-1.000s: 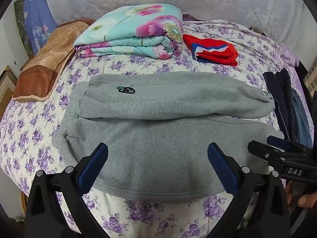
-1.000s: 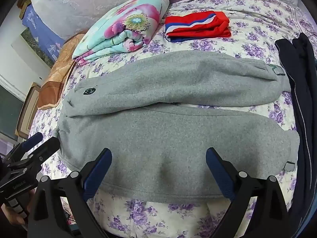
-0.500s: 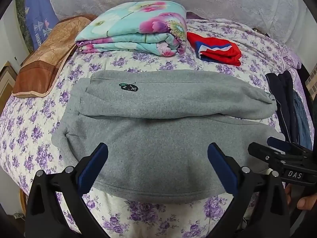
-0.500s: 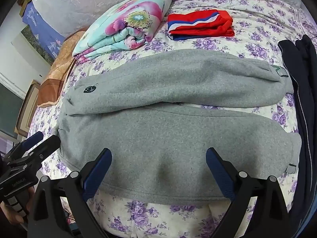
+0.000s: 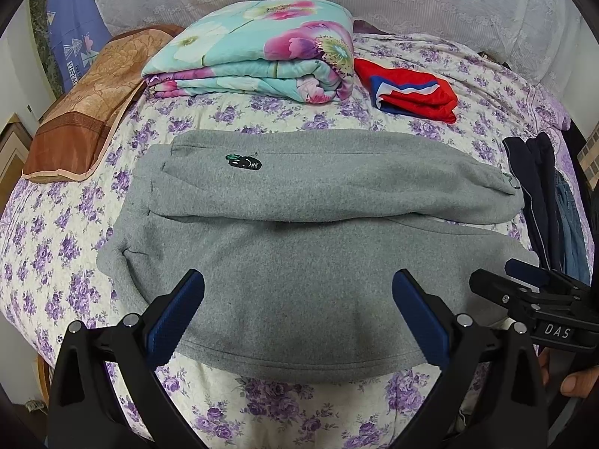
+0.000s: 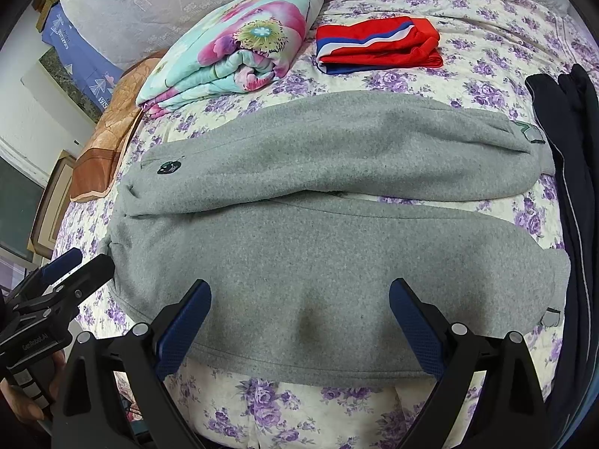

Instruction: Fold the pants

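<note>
Left wrist view: both tools, left [image 5: 297,314] and right [image 6: 299,321], gape wide and empty over the grey pants [image 5: 299,262]; best pinch the near hem at both ends.

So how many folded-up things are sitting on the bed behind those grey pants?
2: a floral quilt behind the pants' waist end, and a red, white and blue garment right of it. More may be hidden.

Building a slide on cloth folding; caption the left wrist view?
Open left gripper hovers over grey pants spread on a floral bedspread, right gripper alongside.
</note>
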`<state>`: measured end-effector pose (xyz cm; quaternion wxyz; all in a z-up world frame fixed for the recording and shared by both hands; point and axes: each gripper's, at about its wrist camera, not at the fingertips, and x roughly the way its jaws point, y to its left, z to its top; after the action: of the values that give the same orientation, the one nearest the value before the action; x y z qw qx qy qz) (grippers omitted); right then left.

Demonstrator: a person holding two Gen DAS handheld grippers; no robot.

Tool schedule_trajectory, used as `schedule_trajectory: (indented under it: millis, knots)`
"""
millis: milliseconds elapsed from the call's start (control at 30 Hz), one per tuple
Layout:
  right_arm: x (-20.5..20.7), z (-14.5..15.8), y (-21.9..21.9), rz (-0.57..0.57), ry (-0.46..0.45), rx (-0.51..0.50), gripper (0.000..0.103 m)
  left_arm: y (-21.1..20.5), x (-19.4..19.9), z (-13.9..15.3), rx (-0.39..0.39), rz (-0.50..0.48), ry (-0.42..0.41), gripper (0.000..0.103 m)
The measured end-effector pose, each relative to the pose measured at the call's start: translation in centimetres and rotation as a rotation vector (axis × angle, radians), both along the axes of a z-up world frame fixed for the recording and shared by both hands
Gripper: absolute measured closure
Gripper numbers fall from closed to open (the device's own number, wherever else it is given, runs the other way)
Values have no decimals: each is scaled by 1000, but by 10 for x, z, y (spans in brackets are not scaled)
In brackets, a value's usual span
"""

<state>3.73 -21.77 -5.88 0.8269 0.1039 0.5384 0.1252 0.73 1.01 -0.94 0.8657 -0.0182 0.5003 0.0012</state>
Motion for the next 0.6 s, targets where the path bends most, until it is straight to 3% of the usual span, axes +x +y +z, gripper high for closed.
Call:
schedule_trajectory:
  millis: [600]
  knots:
    - [-1, 2, 0, 5, -10, -2, 6, 0, 1, 2, -2, 0, 1, 5]
